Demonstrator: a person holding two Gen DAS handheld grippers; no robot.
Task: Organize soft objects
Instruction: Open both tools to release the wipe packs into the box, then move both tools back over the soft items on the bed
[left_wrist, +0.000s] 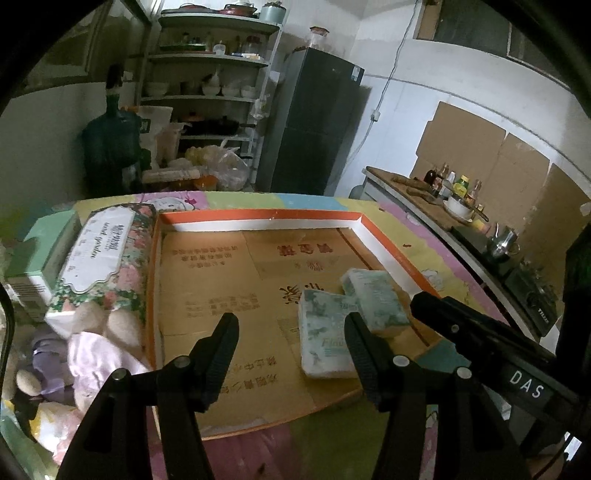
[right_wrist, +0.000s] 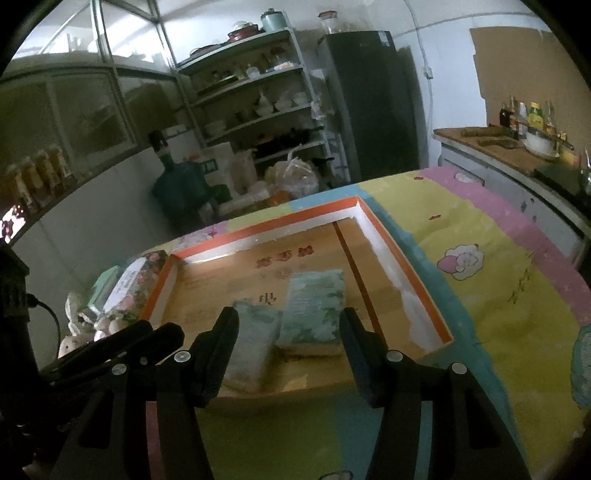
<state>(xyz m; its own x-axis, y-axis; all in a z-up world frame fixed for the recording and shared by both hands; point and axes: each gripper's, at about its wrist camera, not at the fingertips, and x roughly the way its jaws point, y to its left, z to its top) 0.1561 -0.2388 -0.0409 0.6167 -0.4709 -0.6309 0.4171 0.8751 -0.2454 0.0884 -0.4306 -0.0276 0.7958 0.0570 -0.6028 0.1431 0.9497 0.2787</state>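
Two soft tissue packs with a pale green print lie side by side in the orange-rimmed cardboard tray (left_wrist: 258, 215): the nearer pack (left_wrist: 325, 341) and the farther pack (left_wrist: 373, 299). In the right wrist view they are the left pack (right_wrist: 255, 339) and the right pack (right_wrist: 314, 306) in that tray (right_wrist: 266, 229). My left gripper (left_wrist: 291, 319) hangs open above the tray floor, with the nearer pack just beyond its right finger. My right gripper (right_wrist: 290, 312) is open above both packs and holds nothing. Plush toys (left_wrist: 96, 350) lie left of the tray.
A floral tissue box (left_wrist: 107, 254) and a pale green box (left_wrist: 40, 240) stand along the tray's left side. The table wears a pastel cartoon cloth (right_wrist: 480, 295). Behind are a shelf rack (left_wrist: 210, 92), a dark fridge (left_wrist: 314, 122) and a counter with bottles (left_wrist: 454, 188).
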